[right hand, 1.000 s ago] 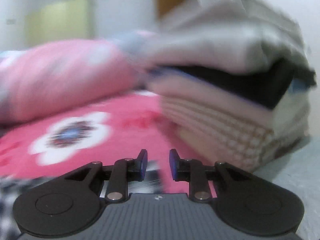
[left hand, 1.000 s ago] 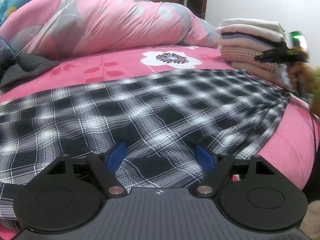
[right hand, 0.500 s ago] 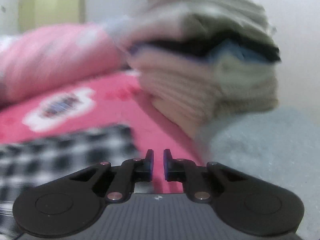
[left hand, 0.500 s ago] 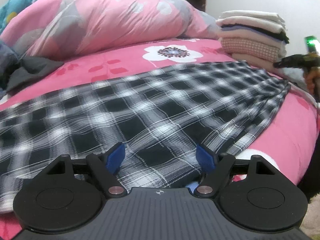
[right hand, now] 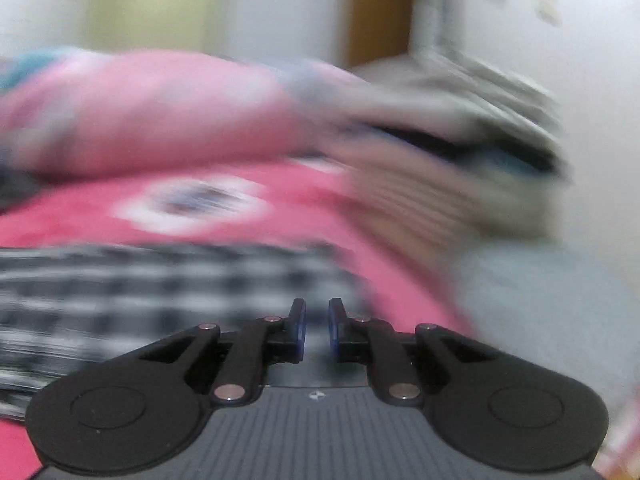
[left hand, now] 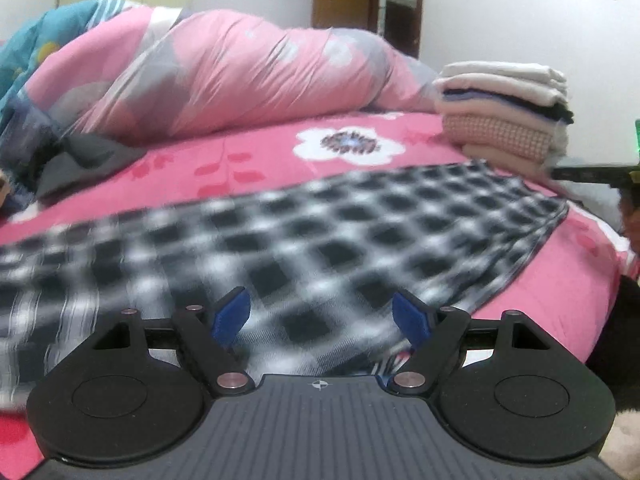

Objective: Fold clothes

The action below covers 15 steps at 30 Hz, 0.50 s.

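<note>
The plaid garment (left hand: 304, 236) lies spread flat across the pink bed sheet (left hand: 256, 160), running from 9 o'clock to 3 o'clock in your left wrist view, its right-hand edge hanging toward the mattress side at 4 o'clock. Risk, as a judgement: that loose edge can slide off the bed if you drag it, and a sweep with your right gripper (right hand: 317, 326) toward 1 o'clock could knock the folded stack (left hand: 506, 114), which sits near the cloth's far corner. Both views are motion-blurred, so contact is hard to read. Your left gripper (left hand: 322, 320) has its fingers spread wide, low over the plaid near edge, gripping nothing. Your right gripper's fingers stand nearly together with a narrow empty gap, pinching nothing visible.
</note>
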Tool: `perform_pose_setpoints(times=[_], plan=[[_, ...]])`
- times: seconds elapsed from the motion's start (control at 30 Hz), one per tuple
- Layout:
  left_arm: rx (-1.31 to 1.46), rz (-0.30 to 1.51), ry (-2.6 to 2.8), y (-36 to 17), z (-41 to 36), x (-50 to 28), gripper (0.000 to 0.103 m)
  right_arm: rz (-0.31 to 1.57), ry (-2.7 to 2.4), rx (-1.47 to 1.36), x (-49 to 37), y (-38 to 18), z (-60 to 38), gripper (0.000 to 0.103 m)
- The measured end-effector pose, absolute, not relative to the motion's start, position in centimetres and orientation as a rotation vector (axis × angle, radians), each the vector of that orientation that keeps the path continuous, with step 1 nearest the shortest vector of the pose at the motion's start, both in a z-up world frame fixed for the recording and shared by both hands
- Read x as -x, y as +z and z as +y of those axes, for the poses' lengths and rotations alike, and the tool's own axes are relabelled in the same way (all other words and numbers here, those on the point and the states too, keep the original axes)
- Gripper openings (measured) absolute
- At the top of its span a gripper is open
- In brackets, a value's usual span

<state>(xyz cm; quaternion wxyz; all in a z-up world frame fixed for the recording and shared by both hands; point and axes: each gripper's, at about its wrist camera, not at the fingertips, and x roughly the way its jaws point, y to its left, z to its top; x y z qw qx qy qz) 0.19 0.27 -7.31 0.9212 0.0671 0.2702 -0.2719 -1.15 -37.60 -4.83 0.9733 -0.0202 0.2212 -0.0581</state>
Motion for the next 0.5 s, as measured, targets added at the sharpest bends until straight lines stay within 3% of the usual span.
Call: perform_pose_setpoints(times=[0.13, 0.27, 0.5], plan=[[-0.150, 0.570, -0.609, -7.8, -1.2, -0.5, 0.079, 0.477, 0.198, 0.110, -0.3, -7.1, -29.3, 0.013], [-0.167, 0.661, -0.648, -9.9, -0.8, 1.0, 0.078, 0.577, 0.175, 0.033, 1.4, -10.4, -29.4, 0.013], [0.020, 0.645, -0.672, -7.4, 3.8, 2.0, 0.079, 0.604, 0.100, -0.027, 3.7, -6.2, -30.5, 0.014]])
